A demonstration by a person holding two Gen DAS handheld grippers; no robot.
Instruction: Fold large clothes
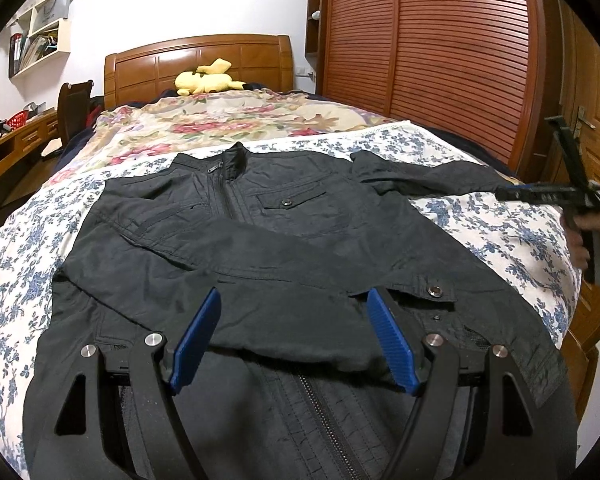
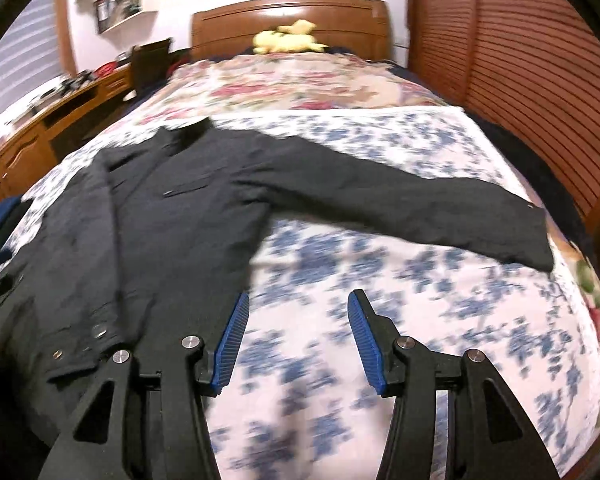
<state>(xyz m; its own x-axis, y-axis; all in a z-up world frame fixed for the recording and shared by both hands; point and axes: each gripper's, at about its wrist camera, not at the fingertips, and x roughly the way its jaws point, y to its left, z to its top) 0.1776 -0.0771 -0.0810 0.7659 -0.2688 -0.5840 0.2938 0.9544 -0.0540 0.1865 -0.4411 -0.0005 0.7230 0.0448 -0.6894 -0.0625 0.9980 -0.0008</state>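
A black zip jacket (image 1: 284, 240) lies front up on the bed, collar toward the headboard. Its left sleeve (image 1: 228, 256) is folded across the body, cuff with a snap near the hem. My left gripper (image 1: 294, 300) is open just above that folded sleeve, holding nothing. The other sleeve (image 2: 400, 208) stretches out flat to the right over the sheet. My right gripper (image 2: 298, 304) is open and empty above the bare sheet, right of the jacket's body (image 2: 148, 232). It also shows in the left wrist view (image 1: 540, 194) beyond the sleeve's cuff. The right wrist view is blurred.
The bed has a blue-flowered sheet (image 1: 492, 232) and a red-flowered quilt (image 1: 228, 116) farther back. A yellow plush toy (image 1: 208, 78) lies by the wooden headboard (image 1: 196, 60). A slatted wardrobe (image 1: 428, 48) stands on the right, a desk (image 1: 16, 140) and a chair on the left.
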